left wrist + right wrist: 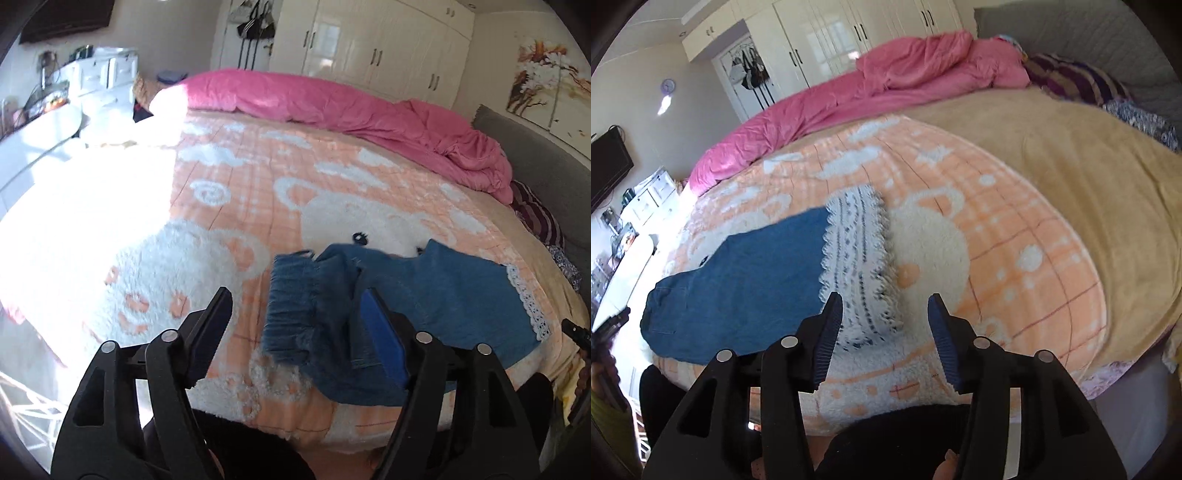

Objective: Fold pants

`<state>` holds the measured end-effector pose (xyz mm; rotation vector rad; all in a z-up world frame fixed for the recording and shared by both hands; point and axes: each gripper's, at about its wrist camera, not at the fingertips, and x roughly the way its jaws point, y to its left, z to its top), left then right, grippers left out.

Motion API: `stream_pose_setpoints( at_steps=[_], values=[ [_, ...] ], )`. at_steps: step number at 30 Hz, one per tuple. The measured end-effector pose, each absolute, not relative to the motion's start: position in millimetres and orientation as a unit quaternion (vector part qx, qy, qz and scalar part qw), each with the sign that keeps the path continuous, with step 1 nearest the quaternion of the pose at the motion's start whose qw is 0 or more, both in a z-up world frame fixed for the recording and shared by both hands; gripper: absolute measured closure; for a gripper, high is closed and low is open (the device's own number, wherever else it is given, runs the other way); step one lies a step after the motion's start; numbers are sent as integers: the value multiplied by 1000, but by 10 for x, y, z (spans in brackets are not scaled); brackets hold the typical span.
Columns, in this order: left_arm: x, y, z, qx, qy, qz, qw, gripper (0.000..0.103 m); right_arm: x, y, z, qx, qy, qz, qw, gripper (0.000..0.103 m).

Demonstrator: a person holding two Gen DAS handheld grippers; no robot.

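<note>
Blue denim pants (424, 295) with white lace hems lie flat on the peach and white blanket (229, 206). The gathered elastic waistband (295, 306) is at the left end, the lace hem (528, 302) at the right. My left gripper (295, 306) is open, its jaws either side of the waistband and just above it. In the right wrist view the pants (738, 288) stretch to the left and the lace hem (857, 266) is near. My right gripper (886, 314) is open, its left finger over the hem's near edge.
A pink duvet (351, 107) is bunched along the far side of the bed. A tan blanket (1052, 155) and striped pillows (1075, 81) lie toward the grey headboard (546, 162). White wardrobes (373, 44) stand behind. The bed's near edge is just below the grippers.
</note>
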<state>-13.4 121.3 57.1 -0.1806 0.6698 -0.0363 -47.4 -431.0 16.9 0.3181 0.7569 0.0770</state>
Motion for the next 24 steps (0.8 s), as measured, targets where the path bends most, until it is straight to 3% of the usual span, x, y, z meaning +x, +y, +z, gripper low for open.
stream_pose_setpoints(
  at_steps=[4, 9, 14, 17, 24],
  values=[
    [16, 624, 599, -50, 337, -102, 934, 30, -345, -3901, 311, 129, 350, 90, 924, 51],
    [313, -122, 212, -4, 389, -156, 908, 30, -122, -3244, 230, 86, 371, 127, 916, 43],
    [459, -408, -183, 33, 431, -165, 887, 28, -18, -2873, -19, 36, 389, 103, 915, 32],
    [480, -448, -411, 58, 434, -152, 886, 26, 53, -2924, -232, 11, 424, 63, 904, 31],
    [399, -483, -61, 55, 408, -194, 890, 26, -172, -3312, -94, 100, 369, 79, 921, 31]
  ],
)
